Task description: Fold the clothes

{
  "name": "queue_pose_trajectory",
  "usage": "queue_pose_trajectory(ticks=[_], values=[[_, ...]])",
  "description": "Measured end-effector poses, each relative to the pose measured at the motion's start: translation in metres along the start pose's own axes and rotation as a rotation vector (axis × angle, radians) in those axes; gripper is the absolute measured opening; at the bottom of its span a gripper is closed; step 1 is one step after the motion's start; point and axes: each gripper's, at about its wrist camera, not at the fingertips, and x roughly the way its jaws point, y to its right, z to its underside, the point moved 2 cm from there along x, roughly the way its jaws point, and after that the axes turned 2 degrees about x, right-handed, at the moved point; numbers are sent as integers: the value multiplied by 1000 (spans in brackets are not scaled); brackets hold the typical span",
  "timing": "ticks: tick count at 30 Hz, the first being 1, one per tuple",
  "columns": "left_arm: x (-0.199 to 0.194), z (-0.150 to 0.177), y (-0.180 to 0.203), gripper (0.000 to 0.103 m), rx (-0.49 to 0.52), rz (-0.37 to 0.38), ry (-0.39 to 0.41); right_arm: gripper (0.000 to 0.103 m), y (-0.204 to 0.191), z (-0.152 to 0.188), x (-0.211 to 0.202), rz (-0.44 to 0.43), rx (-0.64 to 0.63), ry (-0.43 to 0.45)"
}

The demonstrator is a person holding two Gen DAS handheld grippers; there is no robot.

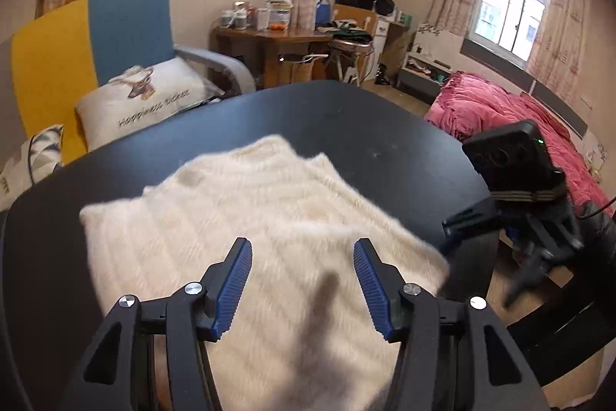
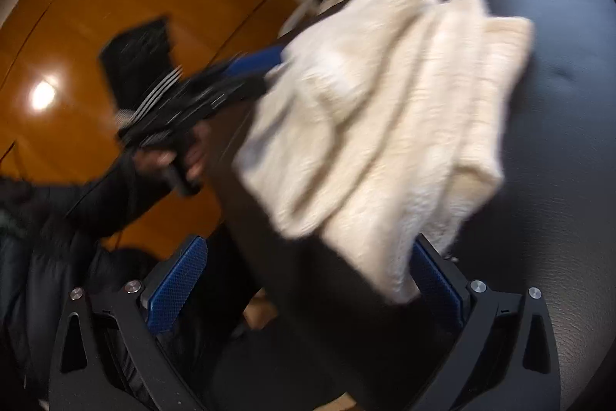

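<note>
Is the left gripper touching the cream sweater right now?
Cannot tell. In the left wrist view the left gripper sits open over the cream sweater, contact hidden; in the right wrist view motion blur smears where they meet.

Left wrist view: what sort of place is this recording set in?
Most likely a lived-in bedroom or studio room in a home. A bed with a pink quilt stands by a curtained window, a cluttered wooden desk sits against the far wall, and a cream sweater lies on a black table.
</note>
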Motion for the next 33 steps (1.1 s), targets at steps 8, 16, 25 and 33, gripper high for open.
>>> queue_pose_trajectory(ticks=[8, 16, 25, 33], values=[[52, -2, -13, 57, -10, -48, -164, 103, -24, 14, 30, -38, -113, -268], [34, -15, -9, 57, -3, -42, -142, 103, -32, 19, 20, 48, -143, -292], [25, -31, -61, 56, -141, -130, -95, 103, -15, -43, -2, 112, -116, -17], [32, -36, -65, 56, -137, -87, -111, 103, 4, -39, 11, 135, -45, -55]])
